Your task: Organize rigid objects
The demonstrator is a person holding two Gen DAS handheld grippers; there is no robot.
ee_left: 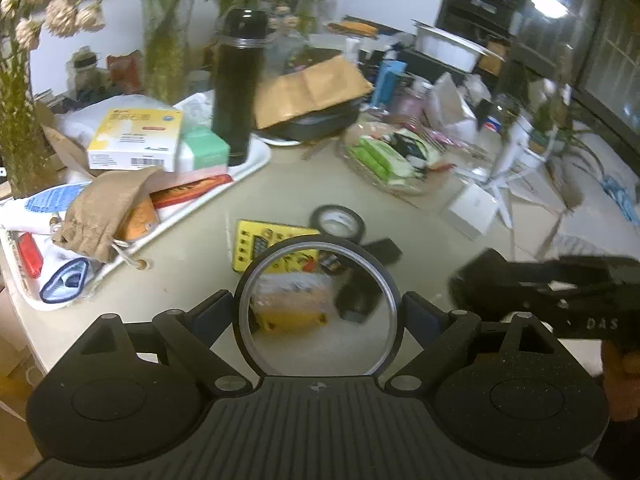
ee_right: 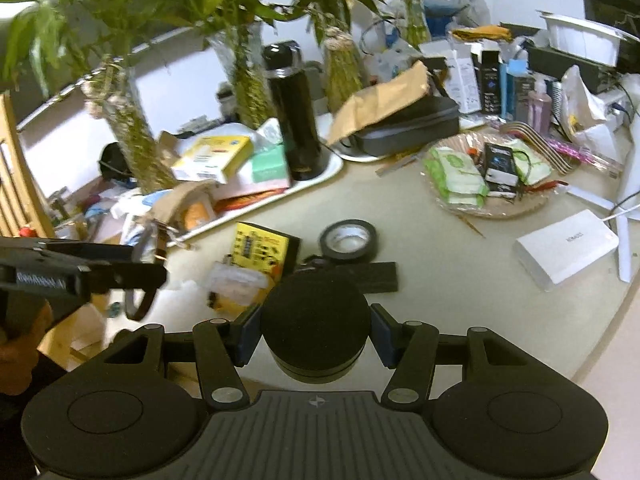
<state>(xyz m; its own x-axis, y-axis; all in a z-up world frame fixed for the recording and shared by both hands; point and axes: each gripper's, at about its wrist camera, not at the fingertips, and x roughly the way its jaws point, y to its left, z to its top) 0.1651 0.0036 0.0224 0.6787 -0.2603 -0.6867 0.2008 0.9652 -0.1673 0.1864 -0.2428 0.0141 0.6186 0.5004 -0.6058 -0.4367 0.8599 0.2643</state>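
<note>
Cluttered beige tabletop, white tray at left. Magnifying lens pinched by left gripper above table; black round cap clamped in right gripper. Smooth lens rim could be lost (motion blur), dropped onto tape roll.

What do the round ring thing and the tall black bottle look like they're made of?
Ring: probably glass in a dark rim with a metallic inner band; the table shows through it. Bottle: glossy black, likely coated metal or plastic; reflections streak its side.
</note>
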